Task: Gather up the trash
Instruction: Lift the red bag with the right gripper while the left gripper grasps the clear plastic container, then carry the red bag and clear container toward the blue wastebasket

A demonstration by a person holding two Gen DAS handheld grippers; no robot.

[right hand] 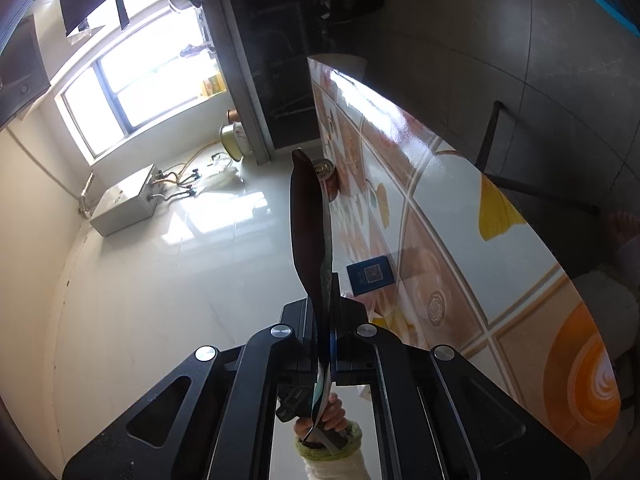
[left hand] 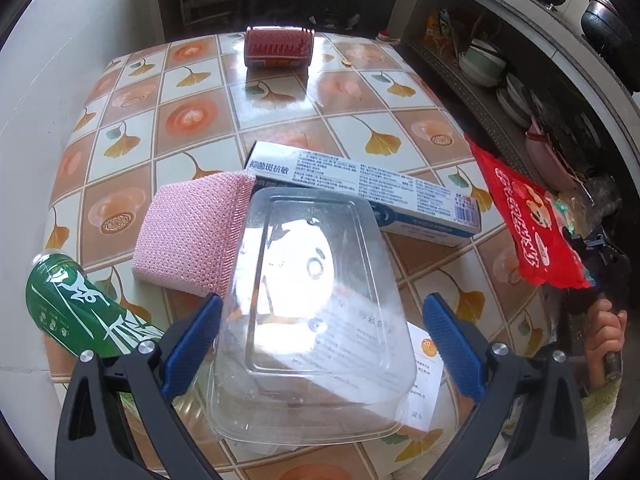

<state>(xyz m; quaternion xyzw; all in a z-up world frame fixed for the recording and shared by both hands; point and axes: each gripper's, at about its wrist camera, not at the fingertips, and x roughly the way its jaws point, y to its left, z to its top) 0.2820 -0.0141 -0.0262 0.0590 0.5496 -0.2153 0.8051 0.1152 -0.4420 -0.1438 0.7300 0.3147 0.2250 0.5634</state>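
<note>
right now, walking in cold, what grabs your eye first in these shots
The clear plastic tray fills the middle of the left wrist view, lying upside down between the left gripper's open jaws on the tiled table. Next, the red wrapper at the right edge, pinched in the shut right gripper. A green can lies at lower left.

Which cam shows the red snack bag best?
Left wrist: the red snack bag faces the camera, print visible, pinched in the right gripper. Right wrist shows it only edge-on, dark, between the shut jaws.
</note>
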